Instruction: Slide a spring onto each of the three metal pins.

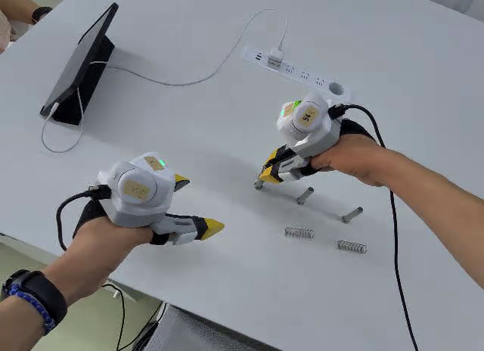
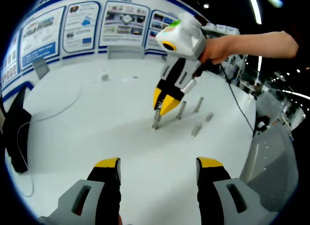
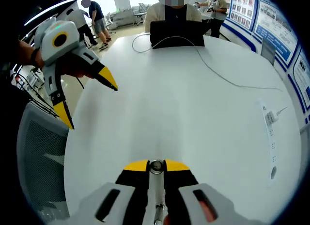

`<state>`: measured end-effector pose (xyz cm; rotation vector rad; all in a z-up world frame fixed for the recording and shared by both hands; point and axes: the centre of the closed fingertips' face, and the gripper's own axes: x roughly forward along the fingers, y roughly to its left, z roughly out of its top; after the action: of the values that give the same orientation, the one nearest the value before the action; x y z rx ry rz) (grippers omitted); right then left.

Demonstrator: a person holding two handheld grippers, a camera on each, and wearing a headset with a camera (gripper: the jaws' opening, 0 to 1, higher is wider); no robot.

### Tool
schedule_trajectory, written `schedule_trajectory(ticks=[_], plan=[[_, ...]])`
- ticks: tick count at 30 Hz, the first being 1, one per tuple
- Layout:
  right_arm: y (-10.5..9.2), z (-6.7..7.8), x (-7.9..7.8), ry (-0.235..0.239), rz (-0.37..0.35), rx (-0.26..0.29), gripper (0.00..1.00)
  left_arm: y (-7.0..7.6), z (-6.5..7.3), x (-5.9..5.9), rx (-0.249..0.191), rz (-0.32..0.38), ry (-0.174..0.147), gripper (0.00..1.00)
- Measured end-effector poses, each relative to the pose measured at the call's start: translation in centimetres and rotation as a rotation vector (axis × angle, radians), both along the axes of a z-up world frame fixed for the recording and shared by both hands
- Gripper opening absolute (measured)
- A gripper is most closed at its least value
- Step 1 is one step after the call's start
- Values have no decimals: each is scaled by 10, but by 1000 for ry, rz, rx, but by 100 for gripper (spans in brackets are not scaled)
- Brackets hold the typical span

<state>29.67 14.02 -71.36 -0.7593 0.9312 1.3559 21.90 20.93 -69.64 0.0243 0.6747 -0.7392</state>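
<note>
We hold the right gripper point(image 1: 268, 173) clenched on pin 1 point(image 3: 156, 186), spring 1 point(image 2: 156, 120) seemingly seating. The left gripper point(image 1: 197, 204) gapes, released. Next we likely fetch the loose spring point(image 1: 299, 232) at its 5 o'clock.

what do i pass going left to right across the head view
black flat tablet on its stand → left claw, open → right claw, shut on a small metal coil spring → first loose metal spring → second loose metal spring
</note>
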Motion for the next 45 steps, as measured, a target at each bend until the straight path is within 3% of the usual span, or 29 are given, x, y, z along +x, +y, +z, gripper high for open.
schedule_trajectory(ticks=[28,35,45], plan=[[3,-28,0,-4,16,-28,14,3,-5,0,4,3,9,64],[0,-25,1,-13,19,-30,25,2,-4,0,-1,1,9,64],[-10,-7,7,-49,-38,2,41,-5,-2,0,-5,-19,6,64]])
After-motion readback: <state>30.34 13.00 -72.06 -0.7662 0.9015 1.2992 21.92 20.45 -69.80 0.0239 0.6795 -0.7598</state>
